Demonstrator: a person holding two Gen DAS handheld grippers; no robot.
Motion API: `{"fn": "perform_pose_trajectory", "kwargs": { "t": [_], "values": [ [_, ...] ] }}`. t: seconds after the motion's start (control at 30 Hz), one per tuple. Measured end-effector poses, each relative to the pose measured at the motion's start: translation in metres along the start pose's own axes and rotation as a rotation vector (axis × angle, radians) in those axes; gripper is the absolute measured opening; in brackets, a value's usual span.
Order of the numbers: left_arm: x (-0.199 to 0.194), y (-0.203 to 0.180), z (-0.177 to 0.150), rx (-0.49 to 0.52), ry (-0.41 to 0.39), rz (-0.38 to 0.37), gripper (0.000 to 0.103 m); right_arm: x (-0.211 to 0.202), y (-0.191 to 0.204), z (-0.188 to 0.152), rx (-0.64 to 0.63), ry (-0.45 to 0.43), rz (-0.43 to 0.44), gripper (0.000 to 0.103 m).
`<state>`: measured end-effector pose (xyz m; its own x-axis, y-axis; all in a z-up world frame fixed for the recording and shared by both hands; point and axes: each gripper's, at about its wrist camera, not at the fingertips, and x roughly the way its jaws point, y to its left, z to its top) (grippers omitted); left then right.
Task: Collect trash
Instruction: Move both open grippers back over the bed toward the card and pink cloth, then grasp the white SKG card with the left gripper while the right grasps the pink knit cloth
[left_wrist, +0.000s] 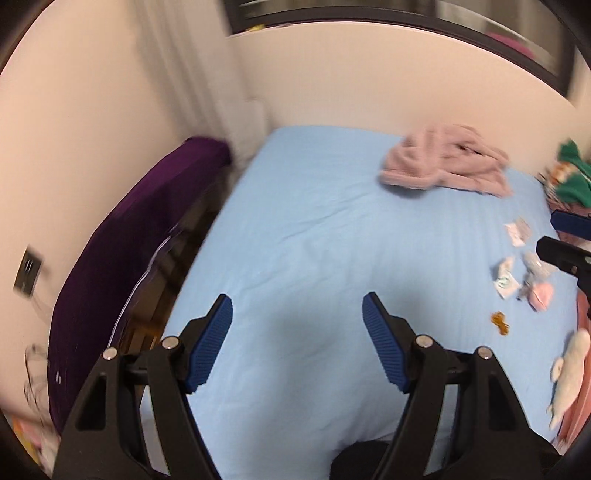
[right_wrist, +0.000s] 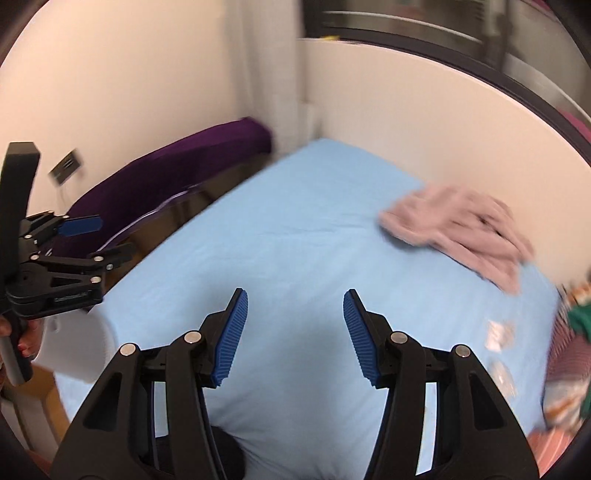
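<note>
1. Two grippers are hovering over the bed (left_wrist: 295, 221); left gripper (left_wrist: 297, 341) has its fingers spread wide apart with nothing between them, and right gripper (right_wrist: 295, 336) is likewise gaping and carrying nothing.
2. Trash is lying in a loose cluster near the bed's right edge: white wrappers (left_wrist: 517, 230), more crumpled scraps (left_wrist: 508, 278) just below them, a small pink piece (left_wrist: 541, 297) and an amber bit (left_wrist: 499, 322) nearest the camera (both views are blurring, so exact types cannot be told).
3. In the right wrist view only two pale scraps (right_wrist: 498, 334) are showing, at the right of the sheet, well off the fingers' line.
4. Non-trash items are sitting nearby: a pink garment (left_wrist: 447, 164) at the far side by the wall, green cloth (left_wrist: 572, 173) at the right edge, a white plush (left_wrist: 569, 373) at the near right. A purple cushion (left_wrist: 122, 258) is leaning at the left.
5. Progress, judged: nothing is being held, no bin or bag is showing in either view, and every visible scrap is lying untouched on the sheet, so collection appears to be at its very start.
6. Remaining, judged: swinging toward the right-side cluster, pinching each flat wrapper, and finding a receptacle.
</note>
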<state>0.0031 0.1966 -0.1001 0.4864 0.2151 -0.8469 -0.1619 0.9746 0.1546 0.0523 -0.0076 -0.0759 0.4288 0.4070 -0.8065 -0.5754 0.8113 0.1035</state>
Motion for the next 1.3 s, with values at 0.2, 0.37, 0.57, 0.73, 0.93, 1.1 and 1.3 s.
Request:
{"fn": "perform_pose_trajectory", "kwargs": {
  "t": [0.2, 0.37, 0.57, 0.73, 0.93, 1.1, 1.3],
  "values": [
    [0.013, -0.140, 0.042, 0.230, -0.022, -0.140, 0.073, -0.032, -0.143, -0.069, 0.263, 0.002, -0.210, 0.052],
    [0.026, -0.249, 0.050, 0.401, -0.025, -0.241, 0.073, -0.043, -0.239, -0.134, 0.452, 0.030, -0.339, 0.057],
    [0.064, -0.362, 0.048, 0.554, 0.002, -0.321, 0.073, -0.027, -0.319, -0.208, 0.626, 0.061, -0.451, 0.065],
    [0.112, -0.431, 0.040, 0.610, 0.040, -0.352, 0.073, 0.009, -0.362, -0.251, 0.712, 0.097, -0.456, 0.065],
    [0.179, -0.477, 0.035, 0.617, 0.078, -0.342, 0.073, 0.067, -0.395, -0.278, 0.736, 0.128, -0.459, 0.072],
    [0.235, -0.503, 0.024, 0.657, 0.095, -0.314, 0.073, 0.112, -0.419, -0.293, 0.756, 0.136, -0.442, 0.072],
    [0.293, -0.523, 0.007, 0.711, 0.120, -0.308, 0.073, 0.158, -0.437, -0.317, 0.786, 0.174, -0.403, 0.073]
  ]
}}
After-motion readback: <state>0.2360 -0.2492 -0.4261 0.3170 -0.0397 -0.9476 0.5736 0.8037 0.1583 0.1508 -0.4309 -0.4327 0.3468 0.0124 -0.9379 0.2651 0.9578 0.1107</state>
